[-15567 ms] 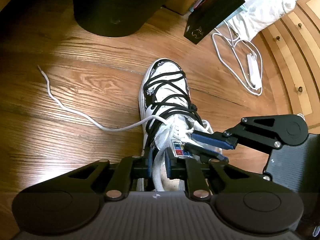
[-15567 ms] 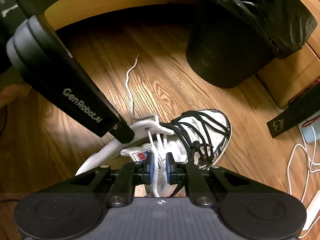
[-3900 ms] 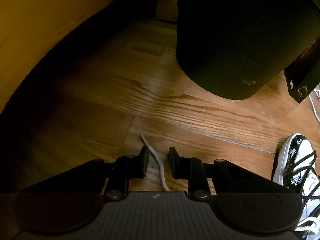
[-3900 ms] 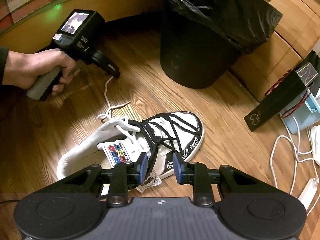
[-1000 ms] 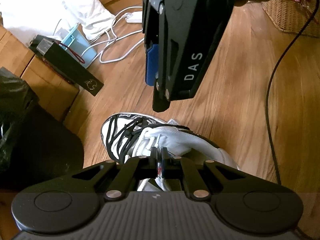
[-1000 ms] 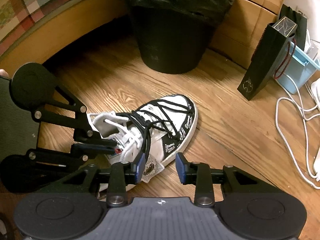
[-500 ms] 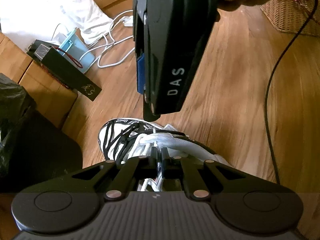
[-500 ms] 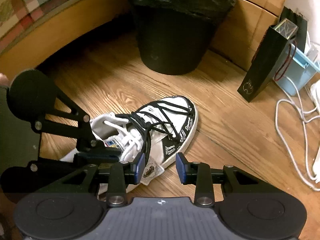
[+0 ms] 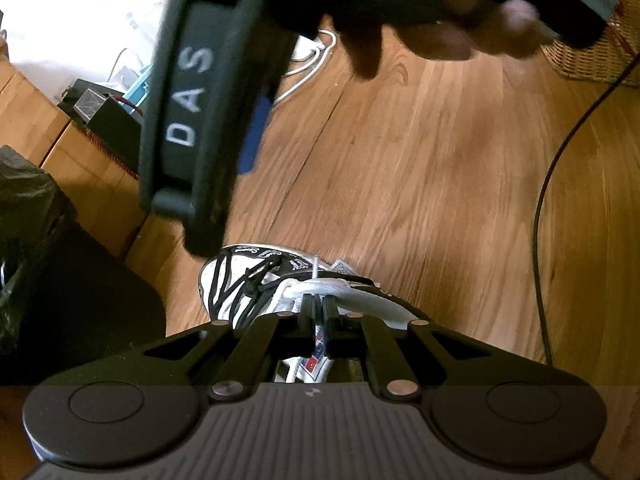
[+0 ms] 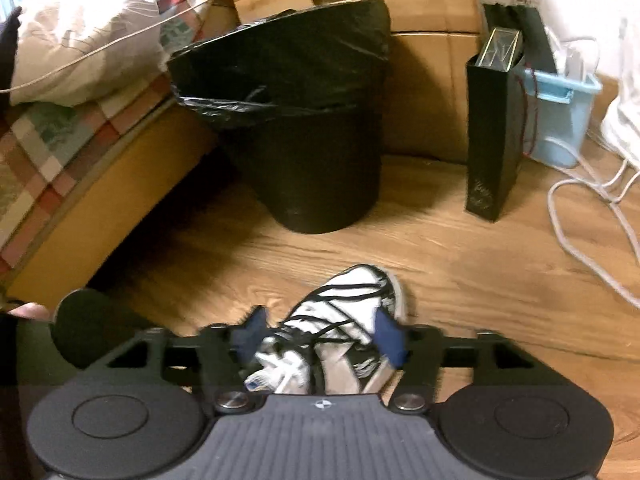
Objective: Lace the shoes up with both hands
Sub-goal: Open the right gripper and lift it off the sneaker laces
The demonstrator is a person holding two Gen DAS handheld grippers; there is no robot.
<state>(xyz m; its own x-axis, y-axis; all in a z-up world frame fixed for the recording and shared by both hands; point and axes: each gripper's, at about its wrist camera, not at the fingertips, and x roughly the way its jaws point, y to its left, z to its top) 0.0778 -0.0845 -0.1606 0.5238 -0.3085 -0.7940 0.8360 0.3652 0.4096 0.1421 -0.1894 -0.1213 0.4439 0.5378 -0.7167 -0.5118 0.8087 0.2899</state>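
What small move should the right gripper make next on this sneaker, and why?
Probably lower the right gripper onto the loose white lace near the tongue. Its jaws are opening above the sneaker with nothing pinched between them, while the left gripper is shut at the sneaker's collar, apparently steadying it.

Warm, dim indoor light; the white bedding [image 9: 80, 8] glares blown-out in the upper-left corner; motion blur smears both views; fisheye bends the wooden floor [image 9: 420, 160] at the edges.
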